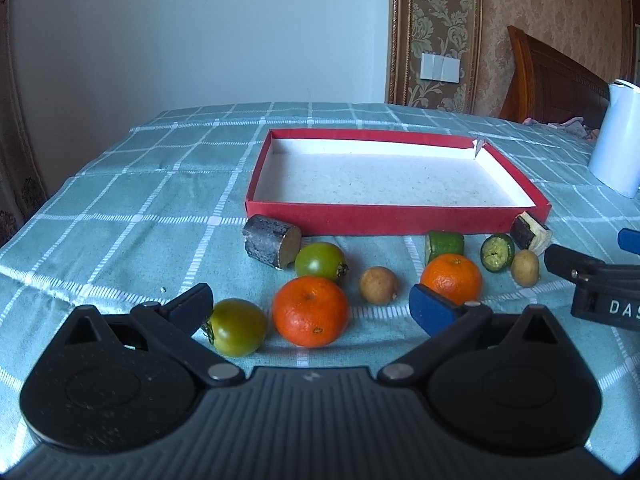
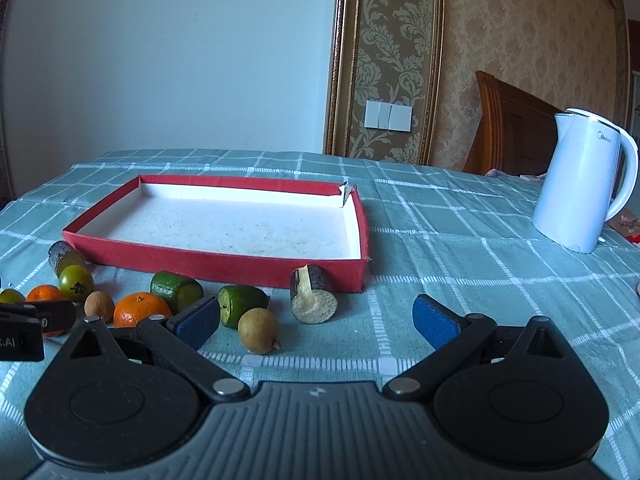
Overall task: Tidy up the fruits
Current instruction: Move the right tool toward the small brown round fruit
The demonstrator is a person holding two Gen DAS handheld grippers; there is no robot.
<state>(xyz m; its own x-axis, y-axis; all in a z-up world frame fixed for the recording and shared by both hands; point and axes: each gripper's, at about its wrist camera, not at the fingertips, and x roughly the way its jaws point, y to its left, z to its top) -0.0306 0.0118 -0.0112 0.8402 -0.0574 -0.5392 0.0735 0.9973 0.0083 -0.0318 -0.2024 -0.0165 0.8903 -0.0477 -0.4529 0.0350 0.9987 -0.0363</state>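
My right gripper (image 2: 316, 322) shows only as a black edge at the far right of the left view, cut off by the frame. My left gripper (image 1: 310, 306) likewise pokes in at the left edge of the right view, hiding part of an orange there. Lower corners of both views are filled by my own gripper bodies.

Both pairs of fingers spread wide, holding nothing.

The nearer orange (image 1: 310, 312) lies between my left fingers, lower centre. A green tomato (image 1: 236, 332) is close against the left pad, perhaps touching. Second orange (image 1: 451, 279) sits just behind the right pad.

In the right view, a small brown fruit (image 2: 258, 330) lies just ahead, left of centre. Cut stick piece (image 2: 314, 300) behind it.

Red tray (image 1: 396, 220) mid-frame, behind all the fruit, on the checked cloth (image 1: 120, 200).
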